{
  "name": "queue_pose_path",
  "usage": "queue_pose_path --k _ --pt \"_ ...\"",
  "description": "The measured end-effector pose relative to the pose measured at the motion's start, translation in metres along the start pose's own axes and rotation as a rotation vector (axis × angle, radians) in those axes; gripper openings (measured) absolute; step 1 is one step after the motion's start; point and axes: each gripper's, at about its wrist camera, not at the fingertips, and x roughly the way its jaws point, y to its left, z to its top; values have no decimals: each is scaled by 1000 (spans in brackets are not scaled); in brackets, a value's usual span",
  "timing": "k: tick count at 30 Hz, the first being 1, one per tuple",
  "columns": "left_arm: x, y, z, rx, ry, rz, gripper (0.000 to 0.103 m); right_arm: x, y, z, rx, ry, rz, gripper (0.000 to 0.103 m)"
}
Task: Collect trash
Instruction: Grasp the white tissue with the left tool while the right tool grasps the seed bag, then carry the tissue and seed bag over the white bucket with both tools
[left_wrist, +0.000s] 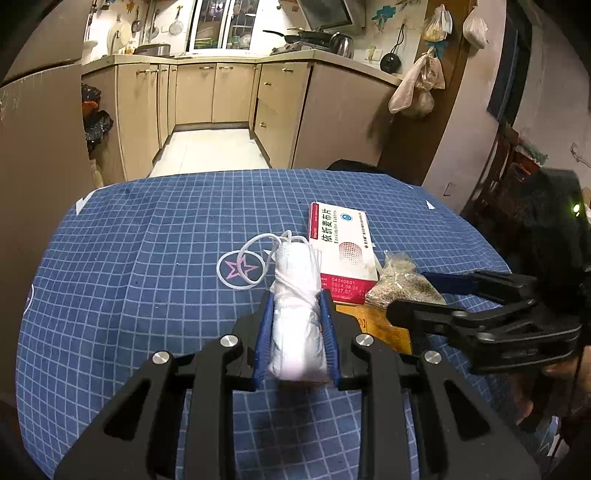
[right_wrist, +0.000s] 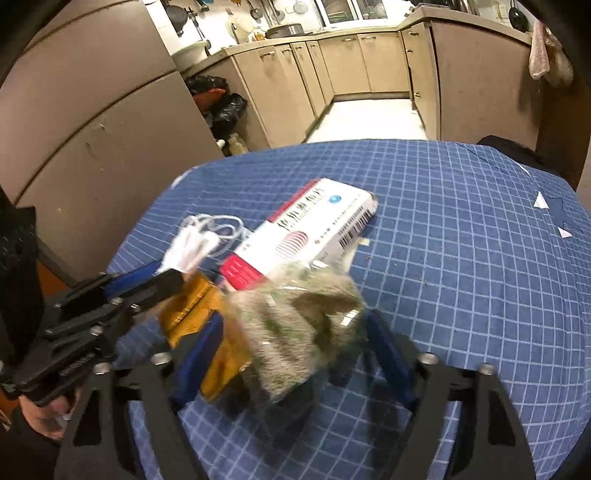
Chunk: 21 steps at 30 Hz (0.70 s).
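My left gripper (left_wrist: 297, 295) is shut on a rolled white face mask (left_wrist: 295, 332), whose strings trail onto the blue checked tablecloth (left_wrist: 147, 258). Right of it lie a white and pink pill box (left_wrist: 343, 247), a clear bag of brownish grains (left_wrist: 402, 280) and an orange packet (left_wrist: 380, 328). My right gripper (left_wrist: 410, 295) reaches in from the right. In the blurred right wrist view, the right gripper (right_wrist: 295, 319) stands open around the grain bag (right_wrist: 295, 325), its left pad apart from the bag. The orange packet (right_wrist: 192, 306), pill box (right_wrist: 306, 229), mask (right_wrist: 192, 247) and left gripper (right_wrist: 162, 280) lie to the left.
The tablecloth (right_wrist: 461, 258) covers a round-edged table that ends just past the box. Beyond it is a kitchen with beige cabinets (left_wrist: 229, 92) and black rubbish bags (left_wrist: 96, 125) on the floor at the left. A hand (right_wrist: 48, 413) holds the left gripper.
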Motion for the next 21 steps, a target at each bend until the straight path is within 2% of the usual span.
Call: queue_pose_path --k 4,8,14,21 --pt "0 0 -2 1 -2 -2 24 -3 -5 -5 11 -22 12 63" --pt "-4 -2 -4 -3 -14 2 24 -15 -5 -10 0 -57 -6 50" --pt "-21 -5 -8 -12 -49 29 24 -57 -5 -25 -9 -155 -69 48" --pt "-67 -26 -17 3 -142 44 24 -125 6 -48 -48 -292 -200 48"
